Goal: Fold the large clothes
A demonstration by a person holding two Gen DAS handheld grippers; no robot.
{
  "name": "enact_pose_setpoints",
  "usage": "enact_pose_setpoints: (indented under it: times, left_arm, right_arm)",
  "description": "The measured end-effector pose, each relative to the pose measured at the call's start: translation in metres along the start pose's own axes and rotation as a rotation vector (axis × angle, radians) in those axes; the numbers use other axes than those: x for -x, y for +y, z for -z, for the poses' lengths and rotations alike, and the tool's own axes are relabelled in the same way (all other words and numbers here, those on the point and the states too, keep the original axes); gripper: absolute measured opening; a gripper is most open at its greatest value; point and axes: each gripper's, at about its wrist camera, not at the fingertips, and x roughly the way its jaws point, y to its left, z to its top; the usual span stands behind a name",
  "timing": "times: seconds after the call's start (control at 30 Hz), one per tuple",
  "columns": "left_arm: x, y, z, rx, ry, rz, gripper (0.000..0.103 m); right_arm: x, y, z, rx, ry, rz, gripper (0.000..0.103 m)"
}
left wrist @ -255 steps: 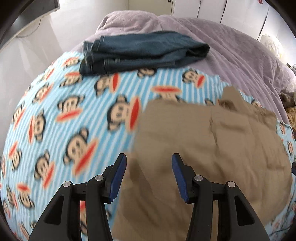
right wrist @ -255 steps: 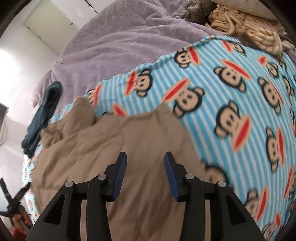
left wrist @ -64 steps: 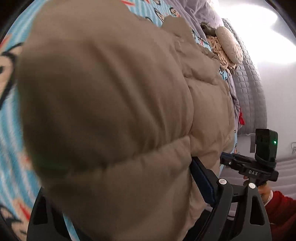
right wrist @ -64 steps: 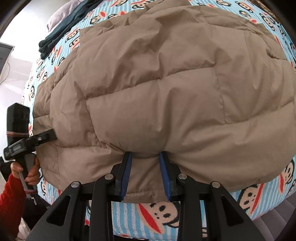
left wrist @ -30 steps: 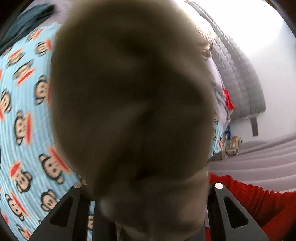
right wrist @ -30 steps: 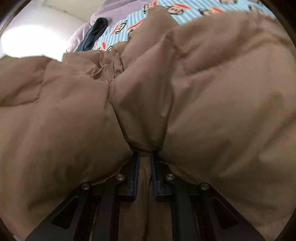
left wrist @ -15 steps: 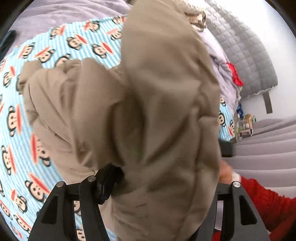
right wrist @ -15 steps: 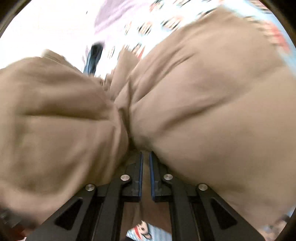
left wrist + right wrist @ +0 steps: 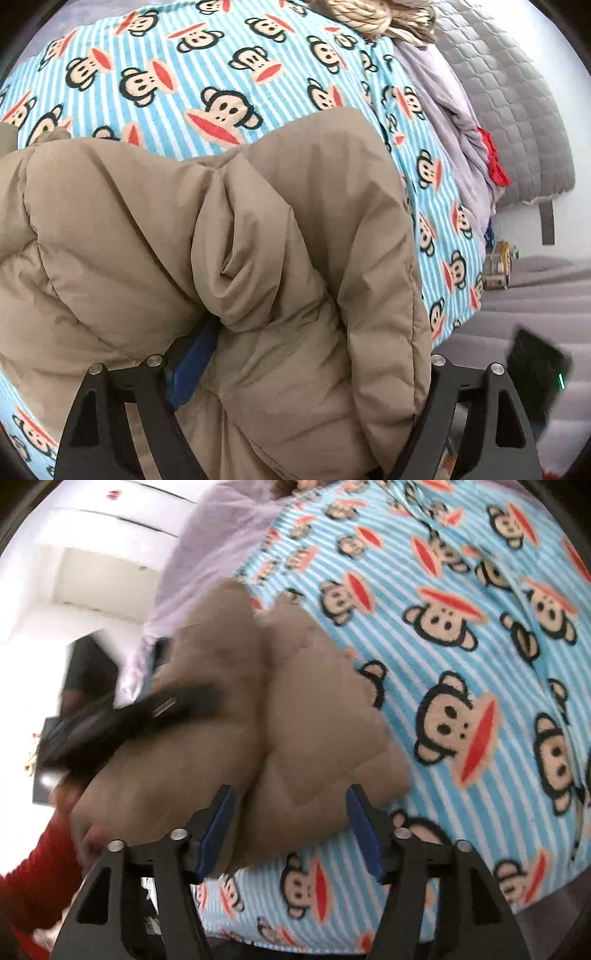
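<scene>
A tan puffy jacket [image 9: 184, 240] lies bunched on the monkey-print blanket [image 9: 221, 74]. In the left wrist view it drapes over my left gripper [image 9: 295, 369], whose jaws are opening with a thick fold between them. One blue pad [image 9: 192, 362] shows beside the fabric; the other finger is hidden under the jacket. In the right wrist view the jacket [image 9: 295, 709] sits as a folded bundle just ahead of my right gripper [image 9: 291, 827]. Its jaws are opening wide, and the jacket's near edge lies loosely between the pads [image 9: 218, 830].
The striped blanket [image 9: 480, 664] covers the bed, over a lilac cover [image 9: 443, 92]. A beige knitted bundle [image 9: 369, 14] lies at the far edge beside a grey quilted headboard [image 9: 517, 110]. A red sleeve [image 9: 29, 867] and the blurred black body of the left gripper [image 9: 129, 716] are at left.
Both grippers have gone from clamped on the jacket to wide apart. The jacket has come down from in front of the cameras onto the bed, and the right gripper has drawn back from it.
</scene>
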Motion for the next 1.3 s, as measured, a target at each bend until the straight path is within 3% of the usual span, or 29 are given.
enact_pose_setpoints:
  times: [0.2, 0.3, 0.33, 0.4, 0.47, 0.53, 0.63, 0.73, 0.9, 1.13, 1.2, 1.3]
  left_arm:
    - [-0.007, -0.014, -0.007, -0.029, 0.008, -0.055, 0.084]
    - [0.011, -0.021, -0.003, -0.056, -0.017, -0.071, 0.084]
    - [0.022, -0.023, -0.001, -0.070, -0.050, -0.074, 0.084]
    - [0.057, -0.024, 0.006, -0.110, -0.180, -0.109, 0.084]
    - [0.084, -0.016, 0.011, -0.124, -0.295, -0.199, 0.084]
    - [0.095, -0.001, 0.012, -0.112, -0.341, -0.290, 0.084]
    - [0.080, 0.034, 0.004, -0.063, -0.328, -0.419, 0.084]
    - [0.058, 0.047, -0.007, -0.033, -0.324, -0.397, 0.084]
    - [0.010, 0.025, -0.036, -0.085, -0.333, -0.409, 0.084]
    - [-0.030, 0.007, -0.053, -0.129, -0.306, -0.471, 0.084]
    - [-0.031, 0.009, -0.052, -0.127, -0.305, -0.471, 0.084]
    - [-0.030, 0.014, -0.052, -0.115, -0.302, -0.462, 0.084]
  right_arm:
    - [0.001, 0.047, 0.021, 0.087, 0.021, -0.131, 0.079]
    - [-0.012, 0.054, 0.015, 0.081, 0.005, -0.074, 0.078]
    - [-0.018, 0.053, 0.011, 0.067, 0.001, -0.058, 0.073]
    - [-0.020, 0.046, 0.007, 0.044, -0.016, 0.010, 0.022]
    - [-0.017, 0.032, 0.006, 0.023, -0.039, 0.074, 0.018]
    - [-0.017, 0.011, 0.007, -0.044, -0.035, 0.085, 0.018]
    - [-0.020, -0.019, 0.013, -0.135, -0.020, 0.087, 0.018]
    - [-0.025, -0.036, 0.021, -0.158, -0.015, 0.091, 0.018]
    - [-0.029, -0.059, 0.025, -0.185, -0.025, 0.111, 0.021]
    - [-0.031, -0.098, 0.024, -0.293, 0.007, 0.042, 0.027]
    - [-0.017, -0.096, 0.019, -0.289, 0.021, 0.079, 0.034]
    - [0.016, -0.084, 0.011, -0.211, -0.005, 0.165, 0.037]
